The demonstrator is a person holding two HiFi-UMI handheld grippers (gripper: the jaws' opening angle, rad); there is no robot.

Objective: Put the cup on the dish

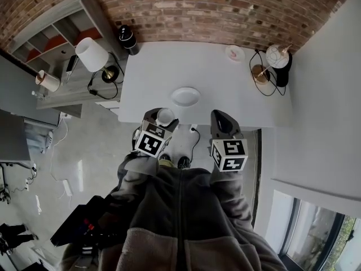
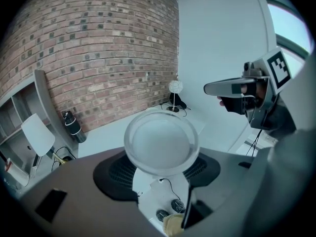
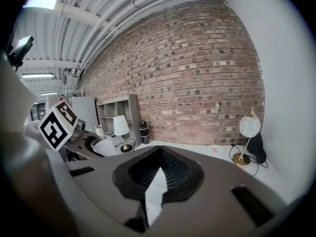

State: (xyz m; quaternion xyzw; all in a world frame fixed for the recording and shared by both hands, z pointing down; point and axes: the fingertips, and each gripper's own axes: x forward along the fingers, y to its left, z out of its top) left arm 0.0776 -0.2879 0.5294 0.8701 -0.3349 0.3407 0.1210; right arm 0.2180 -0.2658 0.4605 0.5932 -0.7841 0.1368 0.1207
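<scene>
We hold the cup (image 2: 161, 142) clamped between the left gripper (image 1: 158, 121) jaws, above the near edge of the table (image 1: 237, 89), just short of the dish (image 1: 185, 96), probably for carrying it forward. The right gripper (image 1: 223, 122) has its jaws together on nothing and stands clear. The cup is pale, round and smooth-rimmed.

The person is wearing a dark grey fleece jacket (image 1: 186, 208) with long sleeves, and a zip is running down its front. Dark round-toed shoes (image 1: 183, 162) are showing below its hem. The left gripper (image 1: 162, 116) and right gripper (image 1: 221, 116) are showing matte grey moulded shells, with black ribbed pads (image 3: 140, 174) lining the jaws. Each is carrying a white cube printed with black square markers (image 1: 149, 144), (image 1: 229, 154).
</scene>
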